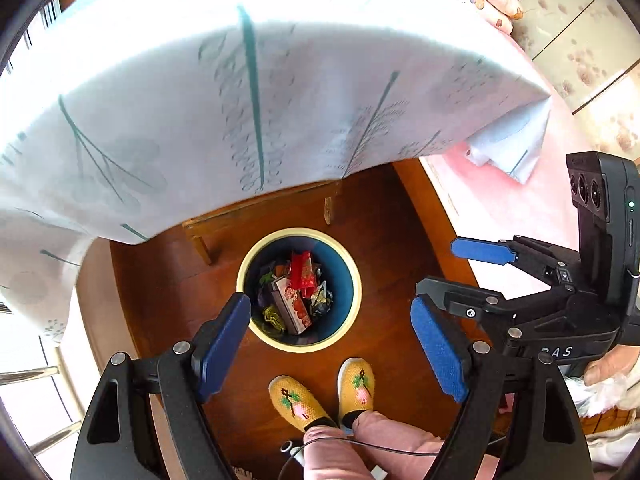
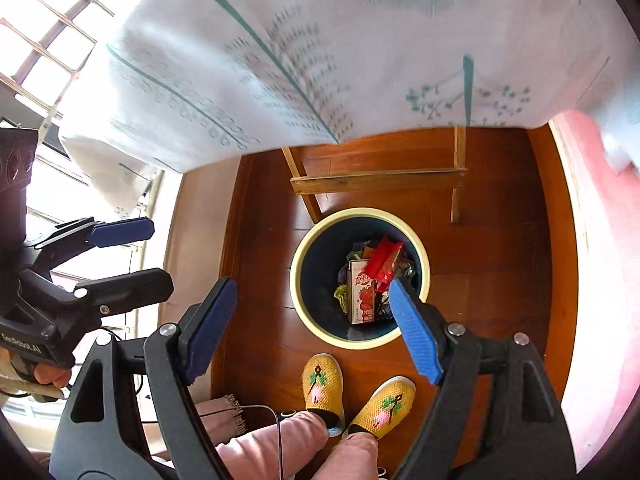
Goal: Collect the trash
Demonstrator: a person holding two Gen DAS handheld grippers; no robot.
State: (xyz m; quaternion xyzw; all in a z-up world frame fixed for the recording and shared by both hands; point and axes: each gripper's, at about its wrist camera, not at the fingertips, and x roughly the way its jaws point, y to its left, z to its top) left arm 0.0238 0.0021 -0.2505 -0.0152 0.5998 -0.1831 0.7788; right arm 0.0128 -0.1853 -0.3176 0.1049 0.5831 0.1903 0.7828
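A round bin with a cream rim (image 1: 256, 258) and blue inside stands on the wooden floor under the table edge; it also shows in the right wrist view (image 2: 298, 260). It holds trash: a red wrapper (image 1: 302, 270), a drink carton (image 2: 362, 296) and crumpled foil. My left gripper (image 1: 332, 344) is open and empty above the bin's near side. My right gripper (image 2: 312, 328) is open and empty above the bin; it also shows in the left wrist view (image 1: 460, 276).
A white tablecloth with teal plant print (image 1: 240, 100) hangs over the table edge above the bin. A wooden table brace (image 2: 376, 182) runs behind the bin. The person's feet in yellow slippers (image 1: 320, 396) stand just before the bin. A pink cover (image 2: 600, 280) lies at right.
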